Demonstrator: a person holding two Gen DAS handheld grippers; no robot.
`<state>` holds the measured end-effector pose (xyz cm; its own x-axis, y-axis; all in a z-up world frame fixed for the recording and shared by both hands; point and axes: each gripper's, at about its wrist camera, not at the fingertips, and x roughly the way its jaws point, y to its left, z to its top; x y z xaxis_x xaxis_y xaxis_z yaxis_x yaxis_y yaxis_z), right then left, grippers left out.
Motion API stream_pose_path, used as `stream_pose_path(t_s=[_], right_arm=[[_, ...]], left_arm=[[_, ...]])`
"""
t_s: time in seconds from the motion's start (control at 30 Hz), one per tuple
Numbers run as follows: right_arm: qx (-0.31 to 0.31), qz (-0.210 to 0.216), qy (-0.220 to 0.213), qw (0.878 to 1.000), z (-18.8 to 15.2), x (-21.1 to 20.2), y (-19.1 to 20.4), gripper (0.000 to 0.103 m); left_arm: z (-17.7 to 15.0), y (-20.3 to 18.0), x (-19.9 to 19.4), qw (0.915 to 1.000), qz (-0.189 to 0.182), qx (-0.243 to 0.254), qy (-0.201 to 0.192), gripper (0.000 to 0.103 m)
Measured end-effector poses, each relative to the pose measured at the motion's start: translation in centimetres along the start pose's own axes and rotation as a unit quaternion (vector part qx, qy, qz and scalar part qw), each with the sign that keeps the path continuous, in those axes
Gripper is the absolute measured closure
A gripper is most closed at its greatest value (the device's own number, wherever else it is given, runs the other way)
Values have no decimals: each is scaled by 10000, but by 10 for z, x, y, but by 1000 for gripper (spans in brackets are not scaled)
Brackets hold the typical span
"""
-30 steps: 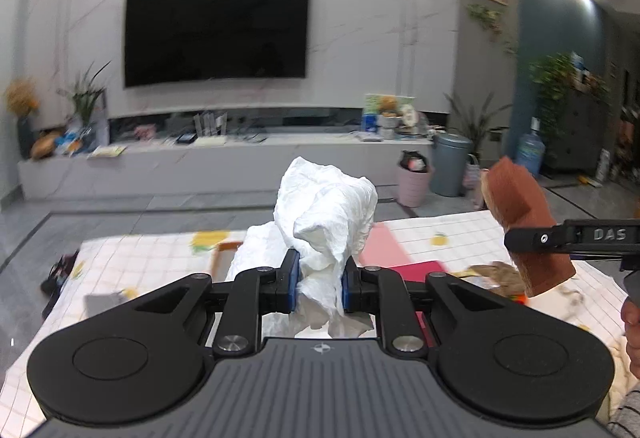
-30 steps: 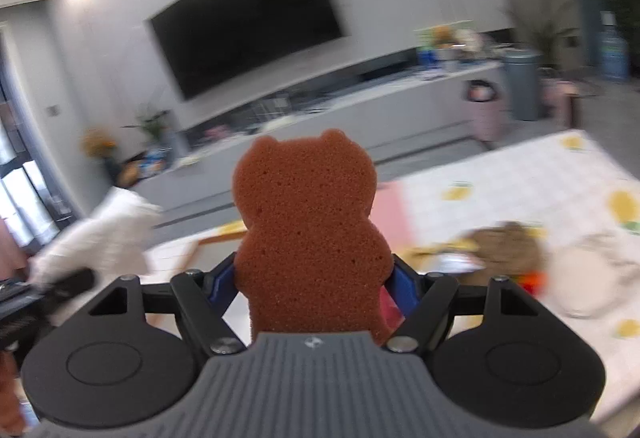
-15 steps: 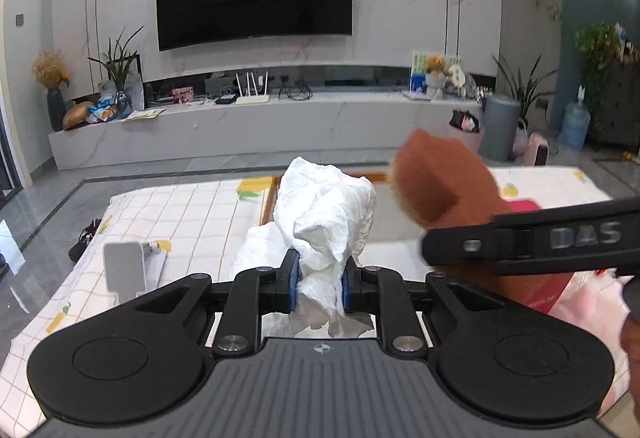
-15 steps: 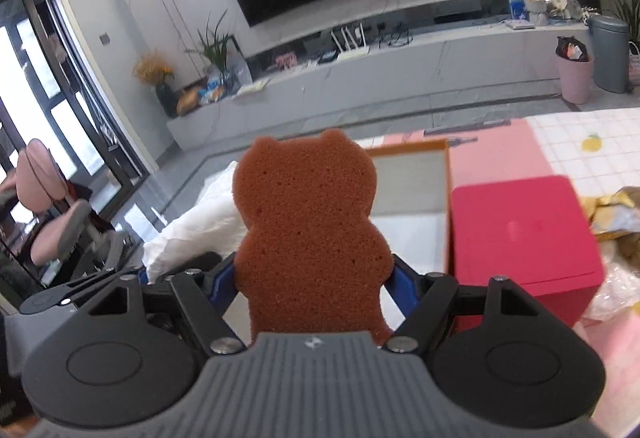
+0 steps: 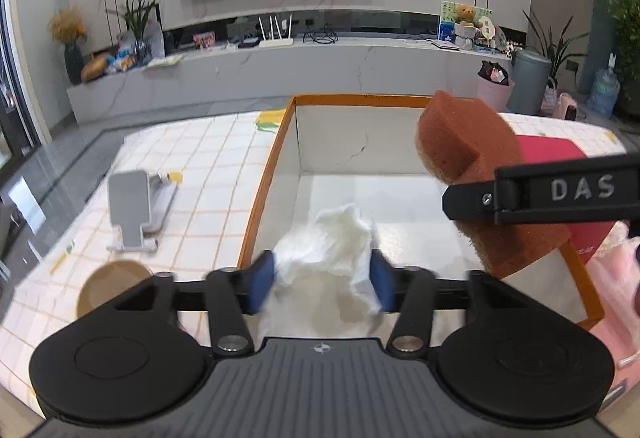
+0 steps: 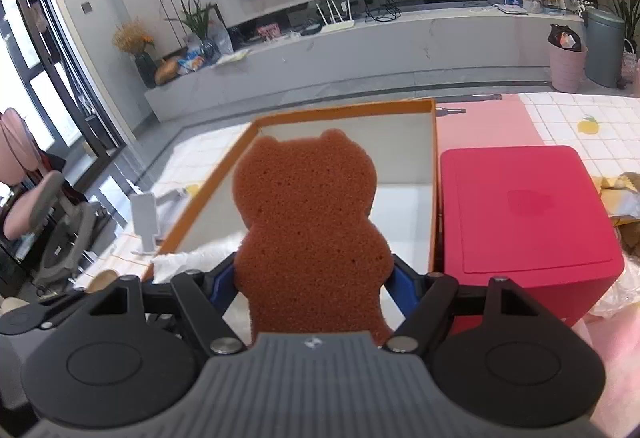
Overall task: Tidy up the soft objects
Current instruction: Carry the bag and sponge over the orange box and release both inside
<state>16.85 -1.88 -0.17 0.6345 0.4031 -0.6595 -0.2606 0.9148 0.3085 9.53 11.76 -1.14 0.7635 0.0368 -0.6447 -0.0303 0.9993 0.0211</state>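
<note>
A crumpled white cloth point(image 5: 332, 250) lies in the near end of an open white box with an orange rim point(image 5: 264, 190). My left gripper point(image 5: 322, 286) hangs low over it. Its jaws are opening, the blue pads point(image 5: 260, 286) stand clear of the cloth between them. My right gripper point(image 6: 312, 278) is shut on a brown bear-shaped sponge point(image 6: 308, 222), held upright over the orange-rimmed box point(image 6: 340, 108). In the left wrist view the bear sponge point(image 5: 460, 142) and the right gripper's black finger point(image 5: 560, 194) hover above the box's right side.
A closed red box point(image 6: 520, 214) stands right against the open box. A grey phone stand point(image 5: 132, 206) and a round brown cup point(image 5: 108, 286) sit on the checked tablecloth to the left. Pink fabric point(image 5: 612, 278) and crinkled wrappers point(image 6: 620, 198) lie at the right.
My left gripper sank over the box and opened; the white cloth slipped down out of its pads into the box. My right gripper carried the sponge leftward and down to above the box.
</note>
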Motion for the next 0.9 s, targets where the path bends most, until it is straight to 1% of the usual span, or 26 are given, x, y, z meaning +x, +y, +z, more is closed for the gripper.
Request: stream_pose_path(t_s=[0.03, 0.07, 0.17, 0.2, 0.27, 0.33, 0.4, 0.43, 0.47, 0.5, 0.57, 0.63, 0.7, 0.73, 0.8, 0.9], right_arm=[[-18, -20, 33, 10000, 0, 1, 0, 29], [-33, -31, 69, 10000, 1, 4, 0, 29], [-104, -77, 169, 9998, 1, 6, 2, 29], [-139, -93, 206, 9996, -1, 6, 1, 29], [-191, -101, 324, 9992, -1, 10, 4, 29], [-170, -14, 579, 9982, 0, 17, 7, 29], [-194, 39, 805, 9966, 2, 26, 12, 29], [-287, 17, 883, 9957, 3, 30, 17, 29], [-419, -163, 958, 9944, 4, 34, 23, 29], [-533, -259, 1016, 9931, 6, 39, 28, 29], [-672, -204, 1265, 9895, 8, 52, 36, 29], [-459, -160, 1596, 9860, 7, 64, 38, 29], [-477, -263, 1609, 9855, 4, 69, 43, 29], [-573, -415, 1609, 9844, 2, 71, 46, 29], [-571, -588, 1642, 9830, -3, 75, 48, 28], [-395, -538, 1764, 9821, -12, 80, 48, 28]], left_arm=[[0, 2, -4, 9999, -50, -104, 19, 18], [0, 3, -8, 9996, -124, -233, 37, 14], [2, 11, -23, 9978, -474, -465, 75, 13], [2, 11, -28, 9978, -490, -449, 71, 13], [5, 12, -37, 9987, -343, -369, 42, 13], [7, 14, -47, 9995, -44, -299, 0, 13], [7, 18, -55, 9993, 164, -321, -22, 13], [7, 22, -59, 9989, 262, -381, -53, 13], [7, 26, -61, 9986, 315, -429, -69, 13], [6, 30, -62, 9982, 348, -476, -74, 13], [5, 38, -62, 9975, 382, -598, -2, 13], [2, 46, -60, 9965, 396, -725, 114, 13], [-1, 50, -57, 9964, 402, -709, 222, 13], [-3, 50, -57, 9964, 470, -657, 254, 13], [-5, 51, -57, 9957, 621, -657, 180, 13], [-8, 57, -54, 9952, 620, -726, 225, 13]])
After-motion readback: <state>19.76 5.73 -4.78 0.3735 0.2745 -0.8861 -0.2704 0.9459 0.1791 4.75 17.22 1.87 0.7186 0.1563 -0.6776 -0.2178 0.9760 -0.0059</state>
